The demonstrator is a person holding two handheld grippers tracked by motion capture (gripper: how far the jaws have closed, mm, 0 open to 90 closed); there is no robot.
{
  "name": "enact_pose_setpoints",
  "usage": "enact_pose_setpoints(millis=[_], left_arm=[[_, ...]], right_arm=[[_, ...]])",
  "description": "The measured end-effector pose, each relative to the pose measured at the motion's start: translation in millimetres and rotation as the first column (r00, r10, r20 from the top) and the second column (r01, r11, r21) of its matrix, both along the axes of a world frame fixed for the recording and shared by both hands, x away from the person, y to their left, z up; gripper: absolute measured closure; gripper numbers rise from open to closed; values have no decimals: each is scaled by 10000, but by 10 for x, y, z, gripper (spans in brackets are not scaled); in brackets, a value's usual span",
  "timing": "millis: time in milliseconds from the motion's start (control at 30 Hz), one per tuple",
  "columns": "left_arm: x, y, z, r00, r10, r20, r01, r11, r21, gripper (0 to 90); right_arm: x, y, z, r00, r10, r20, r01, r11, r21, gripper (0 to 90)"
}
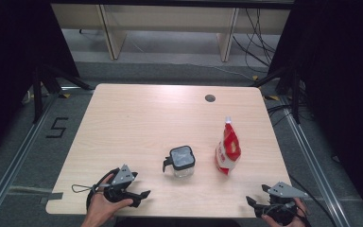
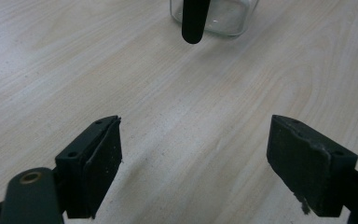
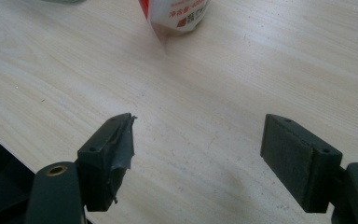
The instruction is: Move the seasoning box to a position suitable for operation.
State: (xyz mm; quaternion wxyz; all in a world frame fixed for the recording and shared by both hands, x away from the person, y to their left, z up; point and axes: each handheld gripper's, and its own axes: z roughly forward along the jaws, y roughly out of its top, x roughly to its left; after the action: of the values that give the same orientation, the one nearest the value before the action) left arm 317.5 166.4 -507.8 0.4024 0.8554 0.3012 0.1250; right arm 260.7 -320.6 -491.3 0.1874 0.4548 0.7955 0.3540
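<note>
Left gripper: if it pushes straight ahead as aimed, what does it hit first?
Probably the jar: its black handle hangs dead ahead of the open left gripper, bare table between. Depth is unclear.

A: Is any writing seen ahead of the right gripper [image 3: 196, 154]?

B: Red characters are printed on the white lower part of the red and white bag [image 3: 177, 14], just beyond the open jaws; they are too small and cut off to be read.

A: And off to the side of the left gripper [image 1: 142, 195]?

B: A black "5" [image 1: 56, 127] is marked on the grey floor, beyond the table edge.
</note>
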Motion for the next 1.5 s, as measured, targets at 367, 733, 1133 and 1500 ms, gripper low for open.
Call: enact_pose_setpoints(millis=[367,733,1133,1500], left_arm=[[54,-78,-5,9997,207,-149,-213,9989,-428,183],[209,-173,73,9990,433,54,-415,9822,-1829,226],[328,-398,126,9966,-93,824,230,9857,-1668,459],[437,-559,105,9935,-273,1105,448,9862,-1594,620]], right_arm=[[1,-2,1,10000,11,44,-11,10000,16,266],[10,-1,-1,9999,71,86,-71,10000,35,266],[7,15,-6,10000,94,-25,-93,9999,122,266],[10,17,-6,9999,141,-66,-140,9999,60,265]])
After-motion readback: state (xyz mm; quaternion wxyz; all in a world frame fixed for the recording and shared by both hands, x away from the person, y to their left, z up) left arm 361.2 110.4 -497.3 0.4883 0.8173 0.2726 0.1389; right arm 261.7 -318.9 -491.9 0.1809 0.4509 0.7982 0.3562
